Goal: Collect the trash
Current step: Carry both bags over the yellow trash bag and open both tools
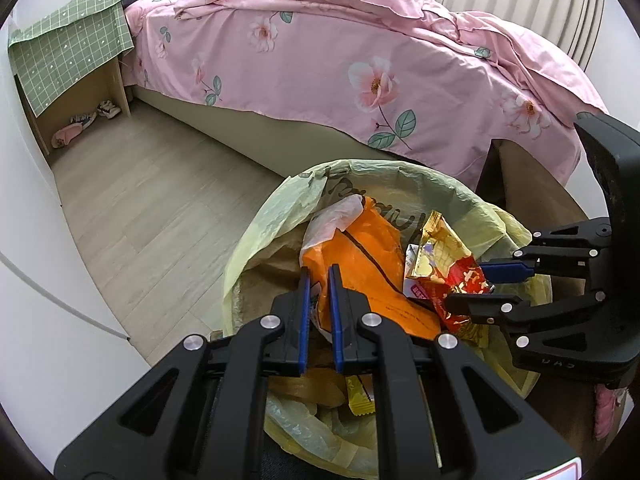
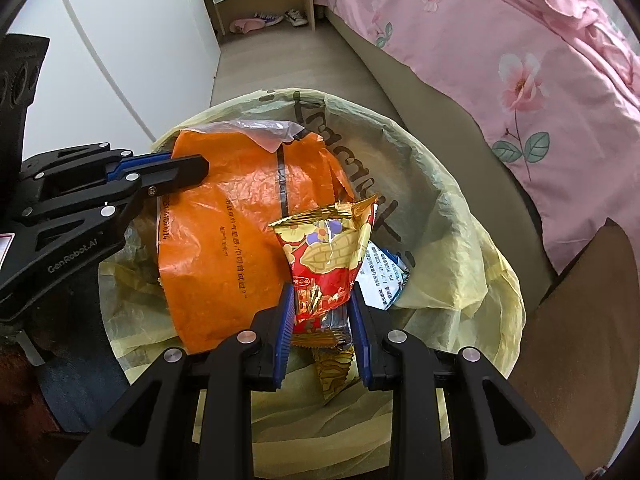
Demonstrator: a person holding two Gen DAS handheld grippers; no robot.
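A bed [image 1: 320, 60] covered with a pink flowered quilt is seen along the far side of the room, with wooden floor [image 1: 152, 200] in front of it and a small bedside stand [image 1: 68, 60] draped in green checked cloth at its head. Just before the bed, a bin lined with a pale yellow bag [image 2: 460, 240] is placed, its mouth open upward; both tools are held over it, pointing steeply down.

Inside the mouth of the bag a large orange plastic bag [image 2: 224, 240] is held upright. Its edge is clamped by the left tool [image 1: 319, 276], whose blue pads are pressed nearly together on the thin film. Beside it, toward the bed side of the bin, a red and gold snack wrapper [image 2: 328, 256] is gripped by the right tool [image 2: 322, 300]; the pads are closed on its lower part, and its long axis is stood up from the pads, the torn gold top leaning away from the tool. A white printed packet [image 2: 384, 276] is lodged just beyond the wrapper against the liner.

Both pieces of trash are judged to be already above the bin's opening, directly below each tool, so only a release is thought to be needed. The wrapper is nearer the right hand, the orange bag nearer the left.
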